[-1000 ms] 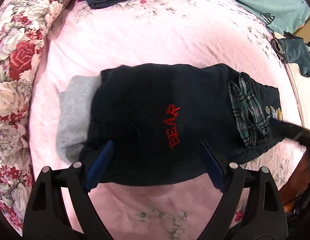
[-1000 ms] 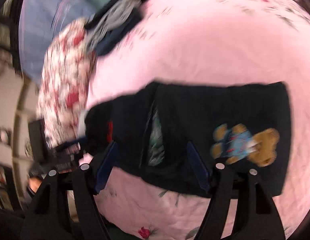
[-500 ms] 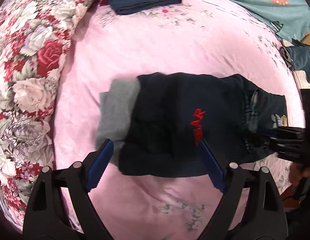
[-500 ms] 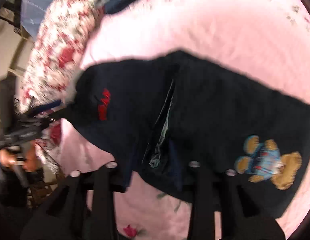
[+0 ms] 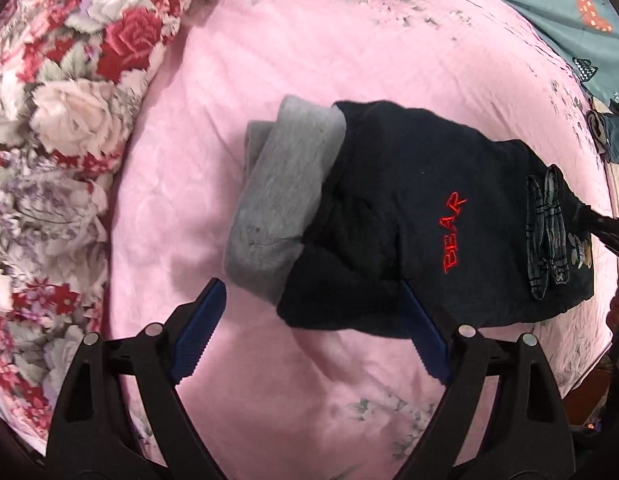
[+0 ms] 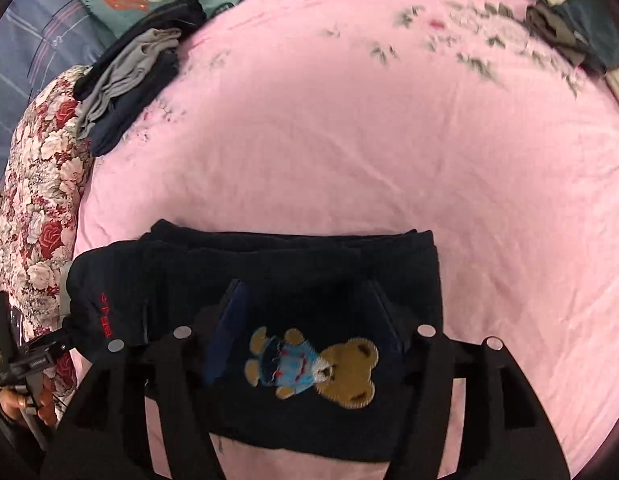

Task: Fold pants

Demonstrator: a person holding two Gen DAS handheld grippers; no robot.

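Dark navy pants lie folded on the pink bed sheet, with red "BEAR" lettering, grey cuffs at their left end and a plaid waistband lining at their right end. My left gripper is open at the near edge, its right finger touching the dark fabric. In the right wrist view the pants show a bear patch. My right gripper is open, its fingers spread low over that patch. Nothing is pinched.
A floral quilt runs along the left side of the bed. A stack of folded clothes sits at the far corner, by a teal sheet. More garments lie at the far right. A hand holds the left gripper.
The left gripper has shifted toward the grey cuffs, which show more. The right gripper has swung over the bear patch. Both stay open.
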